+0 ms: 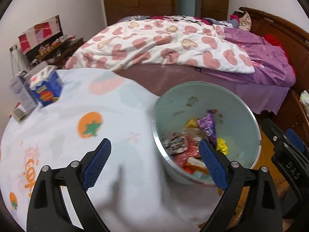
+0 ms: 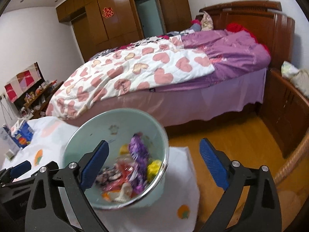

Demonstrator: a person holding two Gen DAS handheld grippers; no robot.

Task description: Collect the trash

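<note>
A pale green bin (image 1: 183,100) with a silver rim stands on a table under a white cloth with orange fruit prints (image 1: 88,127). Inside lie crumpled wrappers: a purple one (image 1: 208,127), a yellow one (image 1: 222,145), and red and white ones. My left gripper (image 1: 154,141) is open above the bin's left rim, one finger over the cloth and the other over the bin's mouth, holding nothing. In the right wrist view the bin (image 2: 115,123) sits low and left, with the purple wrapper (image 2: 138,150) on top. My right gripper (image 2: 154,142) is open and empty above the bin's right rim.
A blue-and-white carton (image 1: 46,89) and a white carton (image 1: 19,94) stand at the cloth's far left. Behind the table is a bed with a heart-print quilt (image 1: 158,44). To the right are a wooden floor (image 2: 241,141), a bedside cabinet (image 2: 285,104) and a wicker rim (image 2: 289,160).
</note>
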